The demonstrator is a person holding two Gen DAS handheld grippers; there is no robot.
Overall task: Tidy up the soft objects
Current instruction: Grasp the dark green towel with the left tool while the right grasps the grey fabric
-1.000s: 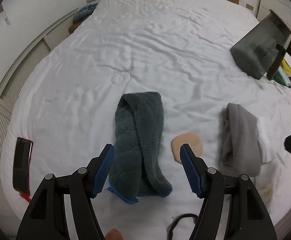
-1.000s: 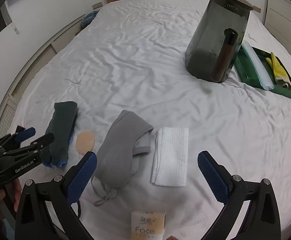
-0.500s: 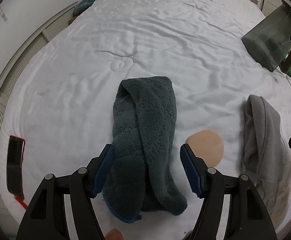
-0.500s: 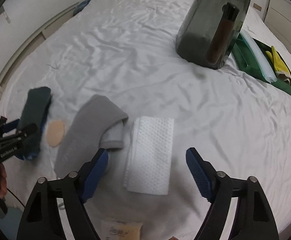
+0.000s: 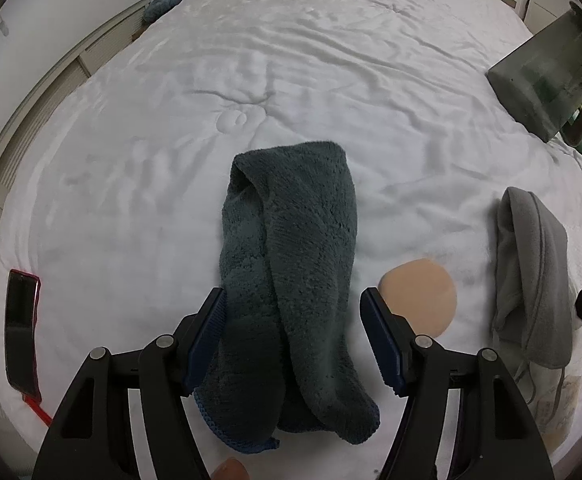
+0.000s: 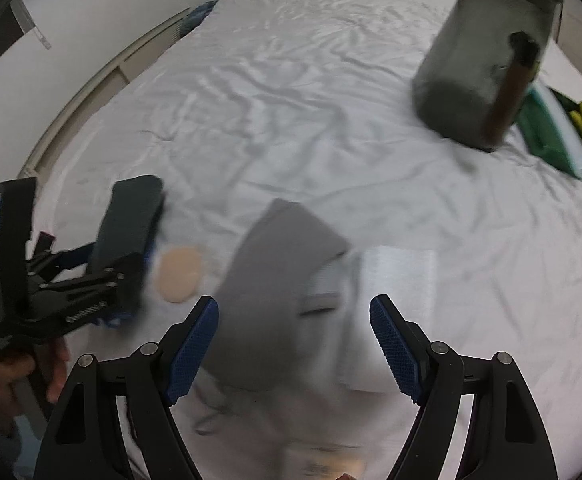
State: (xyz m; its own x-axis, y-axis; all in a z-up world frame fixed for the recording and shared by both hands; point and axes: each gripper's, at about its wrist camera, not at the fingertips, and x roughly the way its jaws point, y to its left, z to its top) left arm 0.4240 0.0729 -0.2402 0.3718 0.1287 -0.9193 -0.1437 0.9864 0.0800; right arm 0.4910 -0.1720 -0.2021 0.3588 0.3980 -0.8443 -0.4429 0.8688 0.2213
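- Here the white bed [image 5: 331,80] fills both frames
- Dark green towel [image 5: 291,264] lies folded at centre, between the wide-apart fingers of the left gripper [image 5: 293,330], pads seemingly off it
- Grey cloth [image 6: 275,280], blurred, sits between the right gripper [image 6: 293,344] fingers, spread, holding nothing
- Peach pad [image 5: 419,296] lies just right of the towel
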